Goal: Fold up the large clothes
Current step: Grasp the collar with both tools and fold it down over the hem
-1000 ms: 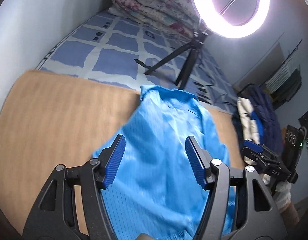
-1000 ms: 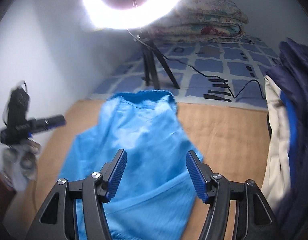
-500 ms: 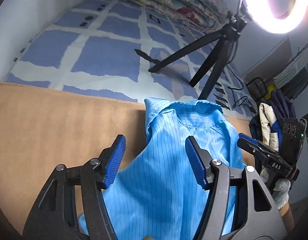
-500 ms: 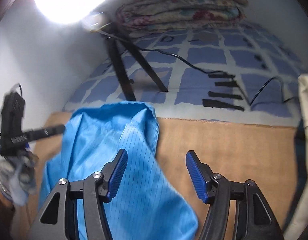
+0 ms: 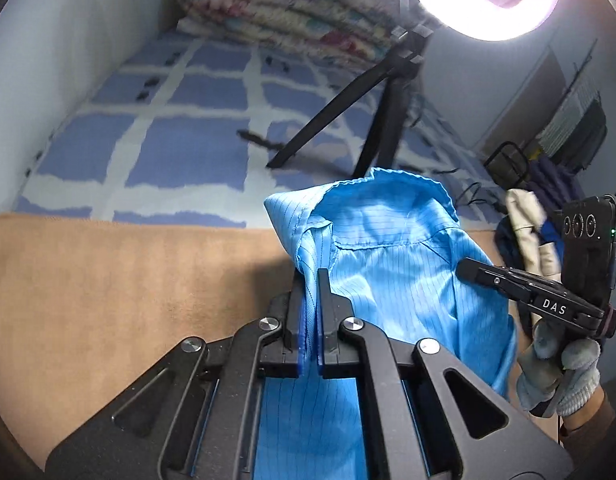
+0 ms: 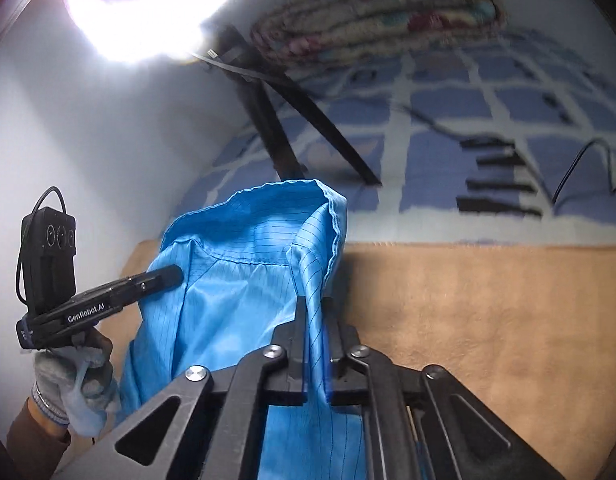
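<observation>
Both tongs have snapped shut since a moment ago: left tongs (image 5: 311,312) and right tongs (image 6: 315,334) each pinch the blue shirt (image 5: 387,280) near its collar, raised above the tan blanket (image 5: 108,280).

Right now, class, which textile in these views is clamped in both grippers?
The bright blue shirt: the left gripper and right gripper pinch its shoulders, unlike the floral quilt or dark clothes pile.
</observation>
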A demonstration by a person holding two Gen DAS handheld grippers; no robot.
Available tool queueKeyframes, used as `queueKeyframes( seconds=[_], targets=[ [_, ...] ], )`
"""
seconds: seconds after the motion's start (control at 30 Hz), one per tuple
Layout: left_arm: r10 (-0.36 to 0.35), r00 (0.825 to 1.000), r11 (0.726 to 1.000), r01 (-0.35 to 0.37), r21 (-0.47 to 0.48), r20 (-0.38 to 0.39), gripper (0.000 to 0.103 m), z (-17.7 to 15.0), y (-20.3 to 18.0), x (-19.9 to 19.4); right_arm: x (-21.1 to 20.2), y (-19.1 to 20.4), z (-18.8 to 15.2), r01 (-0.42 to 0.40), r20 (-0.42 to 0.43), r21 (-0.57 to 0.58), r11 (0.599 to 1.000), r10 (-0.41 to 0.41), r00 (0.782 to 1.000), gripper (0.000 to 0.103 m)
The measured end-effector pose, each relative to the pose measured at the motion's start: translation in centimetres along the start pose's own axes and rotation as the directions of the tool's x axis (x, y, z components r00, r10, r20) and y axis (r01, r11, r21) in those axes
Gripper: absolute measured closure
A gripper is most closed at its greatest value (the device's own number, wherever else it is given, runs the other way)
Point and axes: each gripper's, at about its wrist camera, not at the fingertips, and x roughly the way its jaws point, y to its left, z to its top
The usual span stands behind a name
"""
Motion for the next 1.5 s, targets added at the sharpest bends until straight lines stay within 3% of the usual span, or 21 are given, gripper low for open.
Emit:
queueKeyframes(
  seconds=[0.2, 0.43, 0.67, 1.1, 1.3, 1.5],
  targets=[
    [-0.019, 0.997, 0.999, 0.016, 0.039, 0.075, 0.103, -0.6, -2.4, -5.5, -4.6, 4.0, -0.1, 0.048, 0.074, -0.096, 0.994, -0.041, 0.996, 0.102],
    [-0.052, 0.990, 0.997, 0.044, 0.059, 0.132, 0.103, -4.4, -5.4, -13.2, -11.3, 8.3, -2.9, 0.020, 0.146, -0.129, 0.991, -0.001, 0.989, 0.103],
    [-0.071, 0.989, 0.994, 0.059, 0.088, 0.133, 0.103, -12.3, -8.9, -20.0, -16.7, 12.1, -10.9, 0.032, 0.132, -0.173, 0.984, -0.009, 0.991, 0.103],
    [-0.063, 0.998, 0.996, 0.062, 0.067, 0.013, 0.103, -28.5, -10.7, -24.3, -20.8, 14.5, -27.8, 0.021, 0.063, -0.178, 0.984, -0.010, 0.998, 0.103],
    [-0.029, 0.999, 0.996, 0.031, 0.086, -0.023, 0.103, -33.3, -10.9, -25.0, -21.2, 15.4, -33.1, 0.074, 0.026, -0.243, 0.967, -0.070, 0.997, 0.103],
    [0.027, 0.996, 0.981, -0.011, 0.195, -0.082, 0.103, -36.5, -11.0, -26.3, -21.8, 16.6, -36.5, 0.093, -0.009, -0.315, 0.945, -0.101, 0.995, 0.102]
  ],
)
